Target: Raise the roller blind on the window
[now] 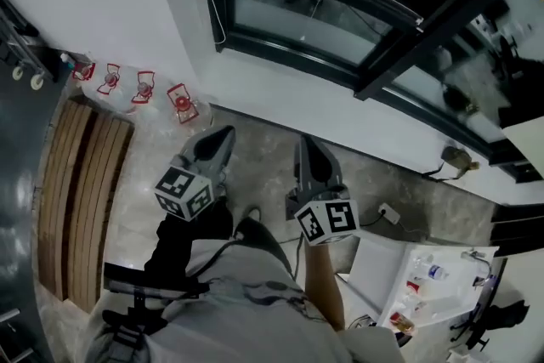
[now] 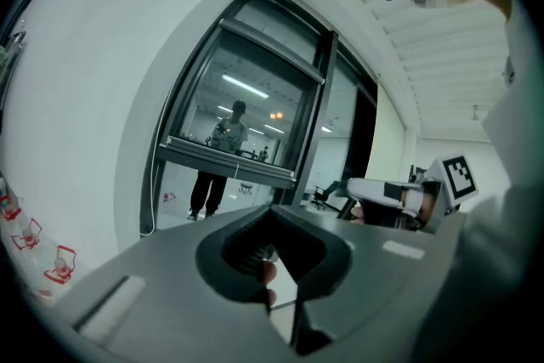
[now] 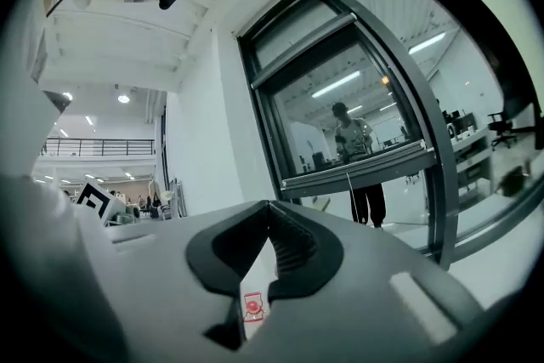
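- The left gripper (image 1: 223, 136) and the right gripper (image 1: 306, 144) were held side by side in front of the person, both pointing roughly level toward the window (image 1: 289, 13).
- Left gripper: jaws fully together, tips meeting, nothing clamped and nothing touched.
- Right gripper: jaws likewise closed tip to tip, and empty.
- Bare floor (image 1: 263, 140) lay between the tips and the wall below the sill. Both grippers stood well apart from the glass.
- A looped operating cord (image 2: 153, 191) hung vertically along the left frame member of the window. It lay ahead of and above the left gripper, which was the nearer of the two to it.
- A horizontal rail (image 2: 229, 155), judged to be the bottom bar of the roller blind, crossed the pane about midway up, with its long axis running side to side. A short pull cord (image 3: 347, 184) hung from its middle.
- The pane looked darker above the rail than below it. Whether fabric covered that upper part could not be confirmed.
- The rail position fitted either a blind already drawn part-way up or one standing half down. Any grip on a cord would require the jaws to part first.
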`<control>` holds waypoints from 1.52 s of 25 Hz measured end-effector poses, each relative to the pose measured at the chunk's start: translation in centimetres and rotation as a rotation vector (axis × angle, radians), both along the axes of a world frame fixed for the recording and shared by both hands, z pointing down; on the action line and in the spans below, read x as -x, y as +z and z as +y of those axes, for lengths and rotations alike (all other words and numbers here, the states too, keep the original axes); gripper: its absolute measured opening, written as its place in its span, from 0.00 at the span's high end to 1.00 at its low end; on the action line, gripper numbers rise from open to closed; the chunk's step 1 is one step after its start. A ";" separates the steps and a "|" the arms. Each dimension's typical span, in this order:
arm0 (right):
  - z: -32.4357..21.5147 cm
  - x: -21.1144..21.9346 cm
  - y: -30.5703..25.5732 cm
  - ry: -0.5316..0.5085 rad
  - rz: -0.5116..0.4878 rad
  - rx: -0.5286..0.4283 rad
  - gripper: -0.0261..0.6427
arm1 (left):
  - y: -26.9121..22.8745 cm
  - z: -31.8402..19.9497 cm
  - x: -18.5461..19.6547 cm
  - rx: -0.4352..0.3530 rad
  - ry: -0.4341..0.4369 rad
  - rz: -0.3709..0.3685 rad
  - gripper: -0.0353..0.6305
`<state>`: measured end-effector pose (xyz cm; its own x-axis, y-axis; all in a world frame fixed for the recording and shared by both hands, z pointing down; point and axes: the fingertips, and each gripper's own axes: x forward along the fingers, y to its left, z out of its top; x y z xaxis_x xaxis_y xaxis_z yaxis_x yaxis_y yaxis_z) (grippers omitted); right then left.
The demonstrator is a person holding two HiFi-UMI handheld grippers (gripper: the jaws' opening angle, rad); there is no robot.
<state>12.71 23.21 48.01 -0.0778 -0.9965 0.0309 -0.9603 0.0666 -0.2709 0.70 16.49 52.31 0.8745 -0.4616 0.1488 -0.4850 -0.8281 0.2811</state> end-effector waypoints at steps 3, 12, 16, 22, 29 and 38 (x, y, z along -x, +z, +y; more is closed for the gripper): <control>1.5 -0.5 -0.5 0.023 0.014 -0.018 0.96 | -1.1 1.9 -1.0 -0.035 0.039 0.006 0.95; 2.8 -0.8 -1.8 0.093 0.008 -0.034 0.96 | -2.8 2.7 -2.2 -0.070 0.074 0.023 0.95; 2.7 -1.1 -2.4 0.122 0.013 -0.044 0.96 | -3.3 2.2 -1.9 -0.075 0.065 0.035 0.95; 2.5 -0.9 -3.1 0.144 0.015 -0.076 0.96 | -3.7 1.4 -0.9 -0.088 0.050 0.040 0.95; 2.4 -0.2 -3.0 0.153 0.038 -0.068 0.96 | -3.8 1.2 -0.1 -0.097 0.051 0.047 0.95; 2.5 0.8 -2.5 0.148 0.044 -0.056 0.96 | -3.3 1.0 0.3 -0.080 0.058 0.047 0.95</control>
<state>11.94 25.69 45.49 0.0698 -0.9973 -0.0247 -0.9716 -0.0623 -0.2284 0.37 17.50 49.06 0.9053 -0.4187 0.0718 -0.4233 -0.8753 0.2339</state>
